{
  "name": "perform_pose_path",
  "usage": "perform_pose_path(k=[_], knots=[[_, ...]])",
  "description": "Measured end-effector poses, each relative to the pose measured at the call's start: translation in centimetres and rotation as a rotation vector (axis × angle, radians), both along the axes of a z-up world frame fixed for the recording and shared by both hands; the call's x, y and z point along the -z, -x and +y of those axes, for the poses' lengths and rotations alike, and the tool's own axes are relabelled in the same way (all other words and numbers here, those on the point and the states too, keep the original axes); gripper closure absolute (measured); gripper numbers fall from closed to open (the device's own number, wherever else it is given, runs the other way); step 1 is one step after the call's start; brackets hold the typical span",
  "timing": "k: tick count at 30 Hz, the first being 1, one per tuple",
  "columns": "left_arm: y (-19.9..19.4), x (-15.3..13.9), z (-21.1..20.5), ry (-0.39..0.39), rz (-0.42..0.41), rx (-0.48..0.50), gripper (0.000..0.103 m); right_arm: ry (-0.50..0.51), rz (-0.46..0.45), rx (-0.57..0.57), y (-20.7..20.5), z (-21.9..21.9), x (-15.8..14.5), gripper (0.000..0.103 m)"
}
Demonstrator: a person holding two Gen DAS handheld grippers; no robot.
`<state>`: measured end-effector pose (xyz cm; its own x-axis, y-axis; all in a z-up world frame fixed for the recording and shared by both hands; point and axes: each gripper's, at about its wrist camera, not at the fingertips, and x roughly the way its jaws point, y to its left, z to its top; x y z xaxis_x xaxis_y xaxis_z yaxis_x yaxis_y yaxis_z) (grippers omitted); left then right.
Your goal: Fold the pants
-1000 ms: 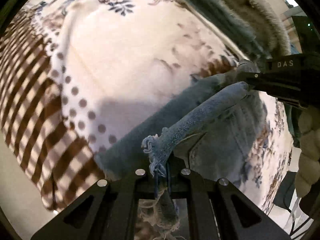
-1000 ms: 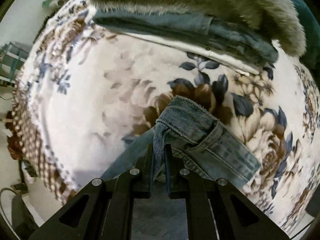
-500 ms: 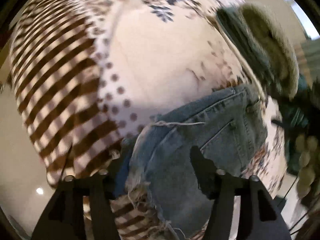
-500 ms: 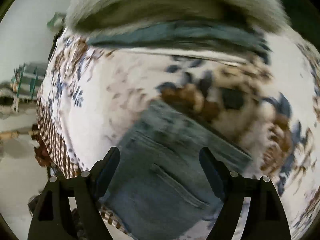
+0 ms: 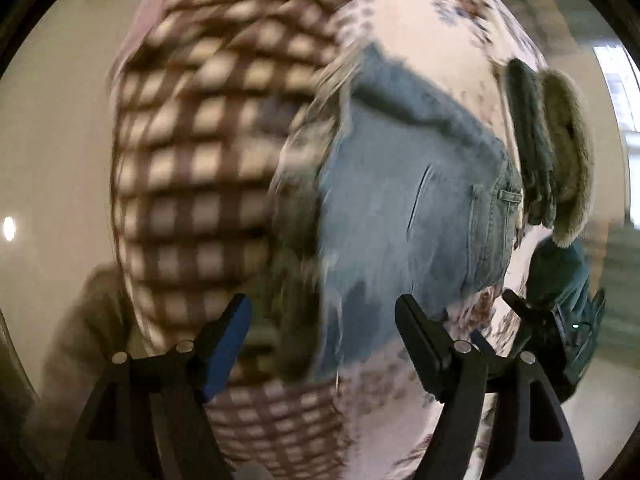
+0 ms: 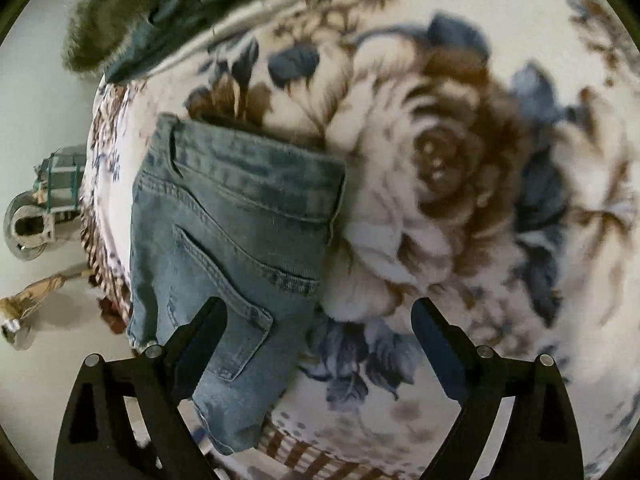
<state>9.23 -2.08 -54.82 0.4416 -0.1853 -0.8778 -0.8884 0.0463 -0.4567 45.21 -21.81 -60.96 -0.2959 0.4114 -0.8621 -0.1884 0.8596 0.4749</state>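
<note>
The light blue denim pants (image 5: pixel 408 216) lie flat on the floral blanket (image 5: pixel 420 20), with a frayed hem toward the checked border. In the right wrist view the pants (image 6: pixel 236 240) show their waistband and back pocket on the left. My left gripper (image 5: pixel 322 320) is open and empty, above the pants' lower edge. My right gripper (image 6: pixel 318 320) is open and empty, its left finger (image 6: pixel 200 332) over the pocket area and its right finger over the blanket. Both views are motion-blurred.
The blanket's brown checked border (image 5: pixel 192 152) hangs over the bed edge, with pale floor (image 5: pixel 48 140) beyond. A stack of folded clothes with a fur-trimmed piece (image 5: pixel 560 152) lies past the waistband and shows in the right wrist view (image 6: pixel 132 12). Floor clutter (image 6: pixel 36 208) sits left.
Both grippers let go of the denim and opened wide. The pants dropped flat onto the blanket. Both grippers pulled back and swung, so more of the bed edge and floor shows.
</note>
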Motion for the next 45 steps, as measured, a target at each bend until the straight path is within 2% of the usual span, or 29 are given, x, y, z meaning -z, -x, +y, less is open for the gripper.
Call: perform_pose_path(k=[4, 5, 6, 7, 8, 9, 13, 16, 21, 22, 23, 24, 25, 26, 28, 29, 30, 31, 32, 36, 40, 42, 43, 45], knots=[[0.6, 0.3, -2.9, 0.072, 0.014, -0.091, 0.031, -0.076, 0.006, 0.022, -0.8, 1.4, 2.5, 0.009], [0.5, 0.4, -3.4, 0.092, 0.008, -0.107, 0.031, -0.09, 0.005, 0.033, -1.2, 1.7, 2.9, 0.012], [0.2, 0.7, -4.0, 0.114, 0.0, -0.124, 0.031, -0.117, 0.003, 0.053, -1.5, 1.9, 3.6, 0.018], [-0.3, 0.9, -4.4, 0.13, -0.018, -0.136, 0.031, -0.138, 0.007, 0.065, -1.8, 2.1, 4.0, 0.037], [-1.0, 1.4, -4.8, 0.151, -0.045, -0.144, 0.031, -0.155, 0.02, 0.077, -1.9, 2.3, 4.4, 0.047], [-1.4, 1.7, -5.1, 0.16, -0.052, -0.149, 0.031, -0.156, 0.016, 0.086, -1.9, 2.3, 4.4, 0.048], [-2.8, 3.2, -5.2, 0.176, -0.112, -0.229, 0.032, -0.18, -0.009, 0.114, -0.8, 1.3, 3.4, 0.072], [-3.0, 4.3, -4.9, 0.182, -0.135, -0.326, 0.032, -0.195, 0.026, 0.141, -0.5, 0.0, 3.0, 0.073], [-2.1, 6.3, -3.2, 0.182, -0.136, -0.483, 0.032, -0.182, 0.031, 0.022, -1.3, 1.2, 2.4, 0.071], [-1.7, 6.6, -2.9, 0.185, -0.145, -0.513, 0.037, -0.172, 0.033, -0.003, -1.6, 1.5, 2.5, 0.065], [-1.4, 6.8, -2.6, 0.189, -0.151, -0.54, 0.044, -0.157, 0.04, -0.018, -2.0, 1.9, 3.0, 0.055], [-1.2, 6.8, -2.3, 0.185, -0.159, -0.566, 0.049, -0.147, 0.05, -0.029, -2.1, 2.2, 3.5, 0.05], [-1.2, 6.6, -2.1, 0.171, -0.158, -0.573, 0.062, -0.15, 0.059, -0.033, -2.3, 2.7, 3.9, 0.043], [-1.3, 6.3, -1.9, 0.153, -0.154, -0.567, 0.071, -0.158, 0.069, -0.033, -2.2, 2.9, 4.4, 0.042], [-1.5, 5.6, -1.7, 0.11, -0.157, -0.534, 0.079, -0.183, 0.065, -0.012, -1.8, 3.2, 4.9, 0.044], [-1.7, 5.1, -1.5, 0.088, -0.156, -0.504, 0.081, -0.199, 0.048, -0.004, -1.5, 3.3, 4.6, 0.06], [-1.8, 4.6, -1.2, 0.067, -0.164, -0.475, 0.082, -0.198, 0.03, 0.007, -1.1, 3.4, 4.3, 0.062], [-1.4, 4.2, -1.0, 0.048, -0.178, -0.451, 0.083, -0.199, 0.021, 0.02, -0.7, 3.4, 4.0, 0.073], [-1.2, 3.7, -0.7, 0.025, -0.185, -0.415, 0.084, -0.2, 0.012, 0.036, -0.2, 3.2, 3.4, 0.076], [0.1, 0.5, 0.9, -0.069, -0.212, -0.271, 0.084, -0.201, 0.008, 0.078, 3.3, 1.8, 0.5, 0.077], [3.2, -0.8, 1.5, -0.126, -0.211, -0.19, 0.084, -0.207, 0.07, 0.082, 7.3, 0.3, -0.5, 0.077], [4.4, 0.3, 1.8, -0.111, -0.231, -0.212, 0.084, -0.191, 0.083, 0.069, 8.5, -0.4, 0.4, 0.073], [4.7, 1.1, 1.6, -0.09, -0.245, -0.237, 0.081, -0.179, 0.089, 0.078, 8.8, -0.7, 1.1, 0.067], [5.0, 3.4, 1.4, -0.021, -0.254, -0.309, 0.075, -0.176, 0.113, 0.113, 9.0, -1.2, 3.0, 0.059]])
